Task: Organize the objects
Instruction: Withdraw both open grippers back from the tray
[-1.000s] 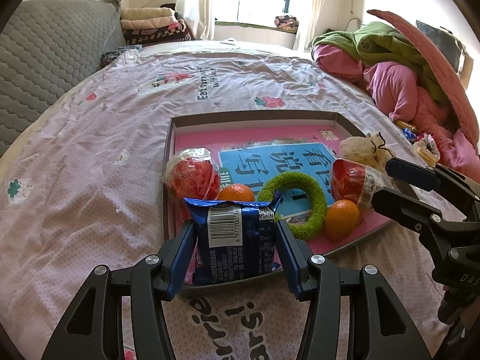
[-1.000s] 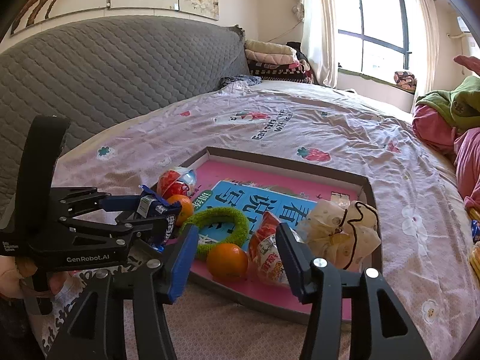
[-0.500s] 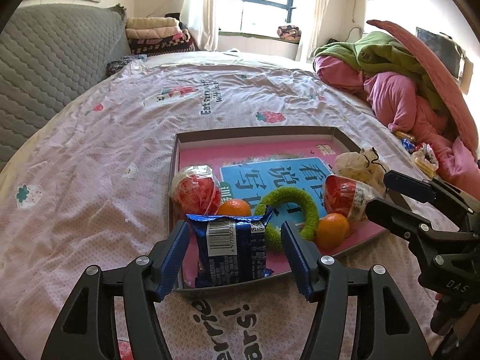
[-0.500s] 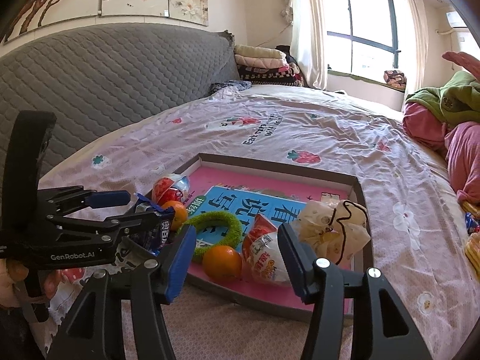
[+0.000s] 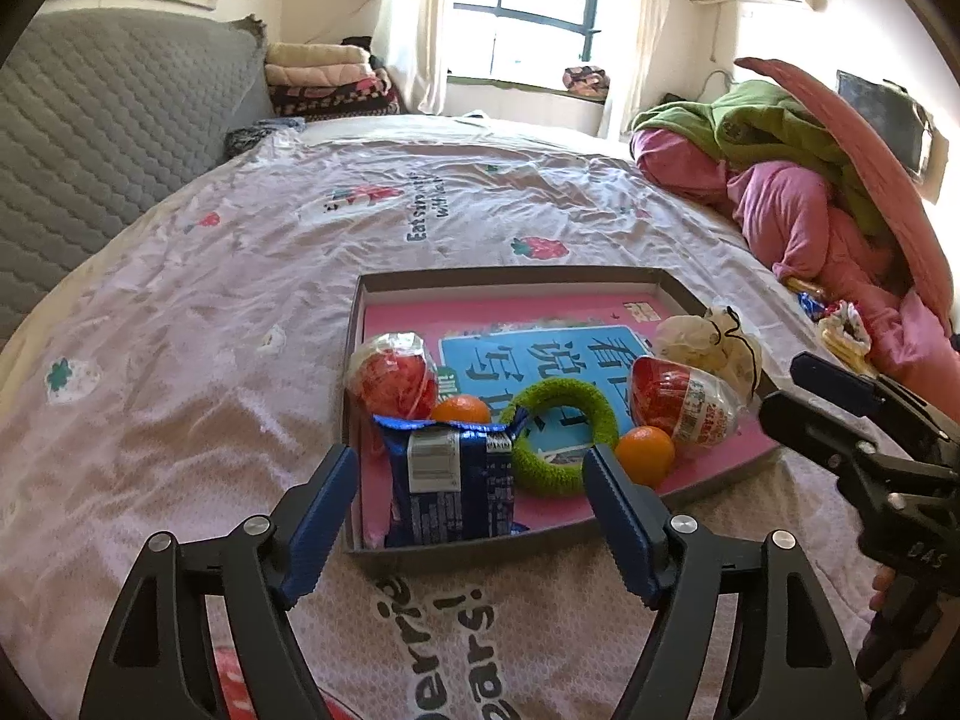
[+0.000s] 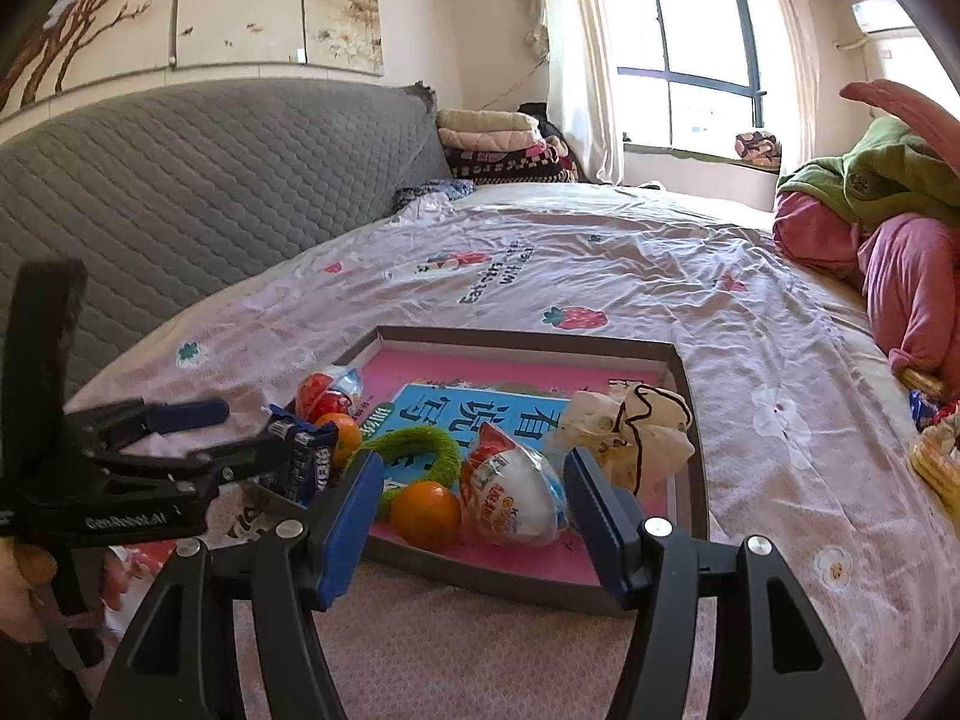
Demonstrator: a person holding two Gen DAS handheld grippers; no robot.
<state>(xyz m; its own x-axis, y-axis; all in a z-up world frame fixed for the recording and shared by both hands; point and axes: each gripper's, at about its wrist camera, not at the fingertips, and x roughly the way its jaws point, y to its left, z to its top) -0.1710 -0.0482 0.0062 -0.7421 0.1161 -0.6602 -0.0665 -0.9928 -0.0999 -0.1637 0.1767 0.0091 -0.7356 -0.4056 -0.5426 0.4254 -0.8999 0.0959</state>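
Your left gripper (image 5: pixel 468 516) fingers are spreading, clear of the blue foil snack packet (image 5: pixel 450 480) in the shallow grey box (image 5: pixel 510 277); your right gripper (image 6: pixel 474 516) fingers are widening, untouched around the foil-wrapped chocolate egg (image 6: pixel 516 495).

Two oranges (image 5: pixel 460 408) (image 5: pixel 645 453), two toy eggs (image 5: pixel 393 373) (image 5: pixel 684 399)

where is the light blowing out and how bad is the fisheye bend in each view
Left wrist view: the window is blown out white, glare washes the pale floral bedsheet, and the brown-rimmed cardboard tray bows. Right wrist view: the window is overexposed again, the grey quilted headboard curves strongly, and the near black-and-blue right tool stays sharp.
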